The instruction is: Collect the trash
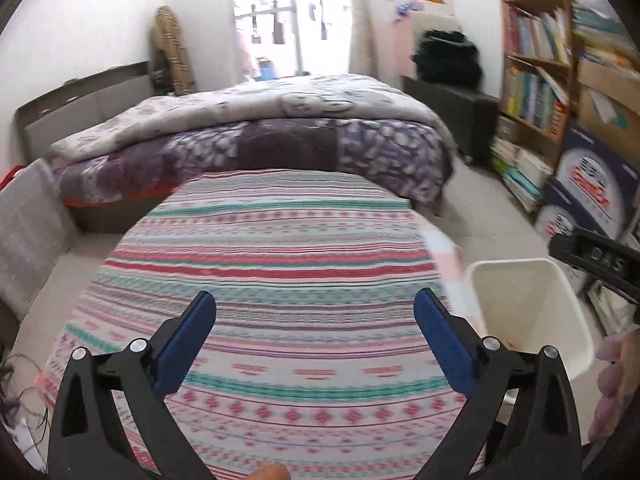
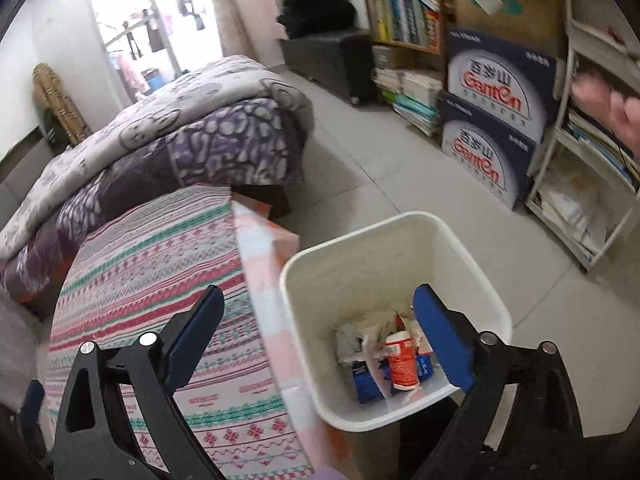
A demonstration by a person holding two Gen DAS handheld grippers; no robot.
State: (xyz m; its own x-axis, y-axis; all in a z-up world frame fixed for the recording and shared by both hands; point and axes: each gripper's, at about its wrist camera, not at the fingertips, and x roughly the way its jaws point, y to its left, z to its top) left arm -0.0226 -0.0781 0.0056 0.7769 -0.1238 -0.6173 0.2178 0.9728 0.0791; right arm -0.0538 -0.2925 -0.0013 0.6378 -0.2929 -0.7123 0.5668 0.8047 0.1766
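A white plastic bin (image 2: 472,272) stands on the floor beside a table with a striped cloth (image 2: 160,264). Inside it lies trash: crumpled paper (image 2: 360,340), a red-and-white cup (image 2: 402,364) and a blue packet (image 2: 366,382). My right gripper (image 2: 316,336) is open and empty, above the table's edge and the bin. My left gripper (image 1: 316,340) is open and empty over the striped cloth (image 1: 280,264). The bin (image 1: 528,312) shows at its right, with part of the right gripper's body (image 1: 600,260) above it.
A bed with a purple quilt (image 1: 260,136) lies behind the table. A bookshelf (image 1: 536,80), stacked blue boxes (image 2: 496,120) and a white rack (image 2: 588,184) line the right wall. A grey cushion (image 1: 28,232) is at left. Grey tile floor (image 2: 360,176) lies between.
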